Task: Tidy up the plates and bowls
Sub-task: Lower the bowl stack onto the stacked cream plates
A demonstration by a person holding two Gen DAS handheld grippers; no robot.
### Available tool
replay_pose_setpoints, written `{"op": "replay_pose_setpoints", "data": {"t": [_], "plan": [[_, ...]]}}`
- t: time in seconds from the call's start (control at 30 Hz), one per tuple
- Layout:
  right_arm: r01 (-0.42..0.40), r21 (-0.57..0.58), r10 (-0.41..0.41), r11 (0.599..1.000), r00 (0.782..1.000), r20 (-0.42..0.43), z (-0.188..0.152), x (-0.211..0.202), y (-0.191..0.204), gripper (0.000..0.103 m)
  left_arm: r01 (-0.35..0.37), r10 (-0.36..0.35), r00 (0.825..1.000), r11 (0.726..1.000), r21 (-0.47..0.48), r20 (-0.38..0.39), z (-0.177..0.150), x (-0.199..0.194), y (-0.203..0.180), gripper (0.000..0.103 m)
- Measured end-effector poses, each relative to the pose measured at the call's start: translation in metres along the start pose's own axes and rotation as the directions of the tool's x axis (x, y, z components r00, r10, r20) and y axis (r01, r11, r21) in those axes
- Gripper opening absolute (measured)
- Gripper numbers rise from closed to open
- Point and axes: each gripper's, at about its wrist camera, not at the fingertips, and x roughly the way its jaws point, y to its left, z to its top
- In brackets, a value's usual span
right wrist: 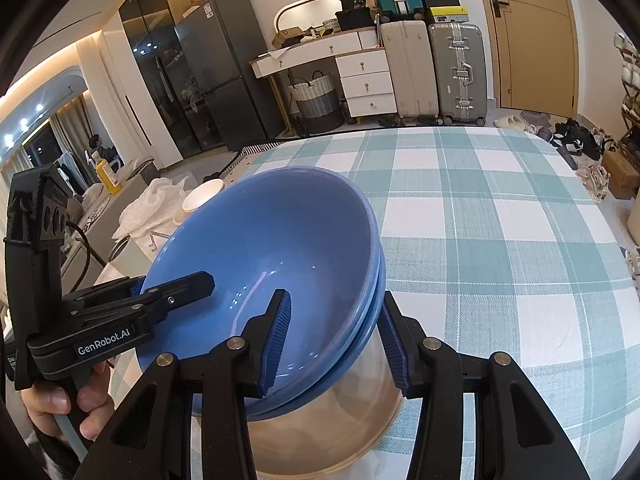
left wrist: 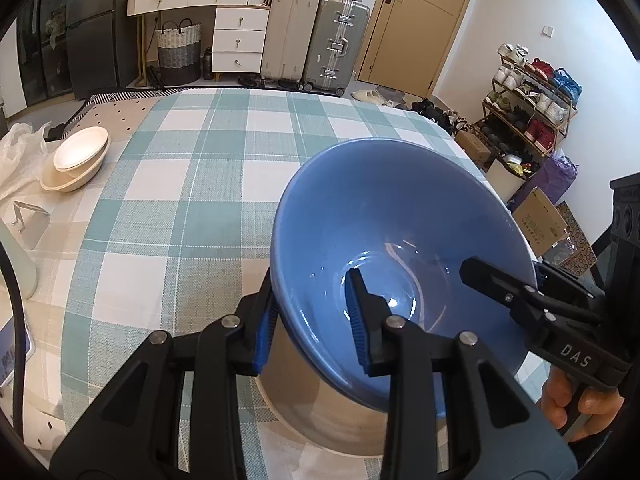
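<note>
Evidently glossy blue bowls (right wrist: pixel 280 240), nested

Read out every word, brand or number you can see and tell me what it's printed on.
"DAS" on the right claw body.
"GenRobot.AI" on the left claw body.
"30" on a black item on the white dresser.
Print on the cardboard box by the shoe rack and on the fridge sticker is too small to read.
</note>
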Motion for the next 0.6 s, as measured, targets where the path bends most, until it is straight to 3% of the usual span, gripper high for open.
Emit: {"op": "replay_pose_setpoints", "data": {"t": [0.6], "plan": [[-0.005,-0.008,0.005,1.0,1.0,-0.003,0.003,0.003,-0.004,0.047,-0.004,0.004,1.0,1.0,0.002,-0.01,0.002,0.014,0.0,0.03]]}}
